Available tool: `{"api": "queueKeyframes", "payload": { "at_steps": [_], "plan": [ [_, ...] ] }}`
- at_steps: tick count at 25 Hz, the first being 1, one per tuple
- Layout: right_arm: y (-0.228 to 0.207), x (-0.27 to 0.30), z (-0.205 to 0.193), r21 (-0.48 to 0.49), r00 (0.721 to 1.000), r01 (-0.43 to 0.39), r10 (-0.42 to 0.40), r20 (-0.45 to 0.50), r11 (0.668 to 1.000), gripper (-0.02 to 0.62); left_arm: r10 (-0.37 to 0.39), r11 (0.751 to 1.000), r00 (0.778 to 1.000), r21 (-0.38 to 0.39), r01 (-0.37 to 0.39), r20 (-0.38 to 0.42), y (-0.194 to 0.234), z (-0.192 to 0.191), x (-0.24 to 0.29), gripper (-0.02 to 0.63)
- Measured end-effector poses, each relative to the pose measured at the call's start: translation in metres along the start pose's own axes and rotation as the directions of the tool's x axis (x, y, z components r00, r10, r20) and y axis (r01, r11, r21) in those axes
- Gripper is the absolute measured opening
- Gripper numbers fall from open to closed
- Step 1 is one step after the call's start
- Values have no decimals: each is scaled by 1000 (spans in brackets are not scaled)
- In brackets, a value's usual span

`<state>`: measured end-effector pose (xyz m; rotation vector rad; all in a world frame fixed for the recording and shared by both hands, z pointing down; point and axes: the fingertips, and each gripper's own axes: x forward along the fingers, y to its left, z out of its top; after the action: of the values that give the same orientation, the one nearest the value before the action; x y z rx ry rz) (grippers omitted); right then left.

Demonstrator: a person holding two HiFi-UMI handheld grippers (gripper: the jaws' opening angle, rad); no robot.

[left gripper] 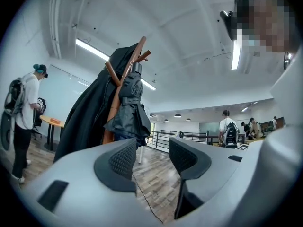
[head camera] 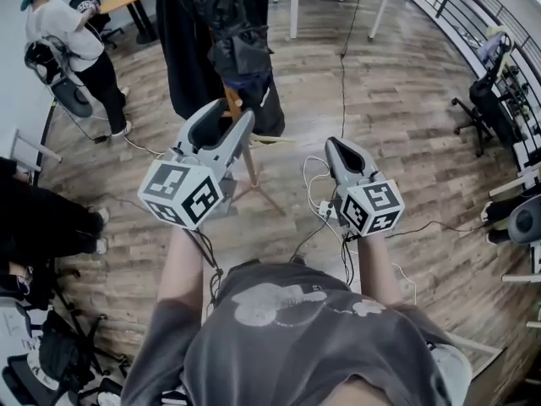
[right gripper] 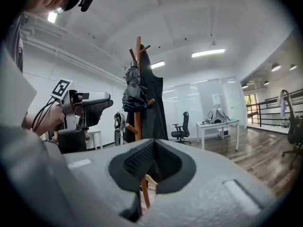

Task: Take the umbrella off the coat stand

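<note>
Umbrella (left gripper: 130, 109) on the coat stand (left gripper: 126, 74), hanging high among the wooden pegs. It's black and folded. The fabric is bunched in loose, crumpled folds, cinched narrow in its upper part and flaring out into a ragged skirt lower down. A short dark stub pokes up at its top end, right by the angled pegs. It lies against the stand's brown pole, with a long dark coat (left gripper: 87, 119) draped just beside it on the same stand.

In the head view the stand rises from the plank floor (head camera: 397, 117) ahead of both grippers, and neither one is touching it.

Left gripper (head camera: 225, 118) is level and aimed toward the stand. In its own view the two ribbed pads stand clearly apart, with only floor and a trailing cable showing through the gap. Nothing sits between them. The umbrella shows above and just left of that gap, apart from the pads.

Right gripper (head camera: 339, 145) is level too, out to the side. Its fingers are pressed together at the tips and grip nothing. In its own view the stand, umbrella and coat rise beyond the closed tips.

A person in a white shirt (head camera: 61, 25) stands off by the wall.
</note>
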<state>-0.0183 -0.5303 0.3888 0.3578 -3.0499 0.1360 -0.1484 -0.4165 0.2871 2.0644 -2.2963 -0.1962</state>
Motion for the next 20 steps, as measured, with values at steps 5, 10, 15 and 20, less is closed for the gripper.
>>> {"api": "queueKeyframes", "payload": {
  "at_steps": [5,10,15,20],
  "plan": [
    [-12,5,10,4,999,-36,36,18,999,-2,60,998,998,2,-60,34,7,25,13,276],
    [-13,11,10,3,997,-73,73,12,997,-2,110,994,993,10,-110,43,17,40,26,340],
    [-17,19,8,2,995,-96,96,-3,995,-2,164,986,985,34,-166,53,30,56,42,360],
    [-22,21,10,-5,994,-107,107,-10,994,-2,200,979,977,24,-202,71,43,74,54,364]
  ]
}}
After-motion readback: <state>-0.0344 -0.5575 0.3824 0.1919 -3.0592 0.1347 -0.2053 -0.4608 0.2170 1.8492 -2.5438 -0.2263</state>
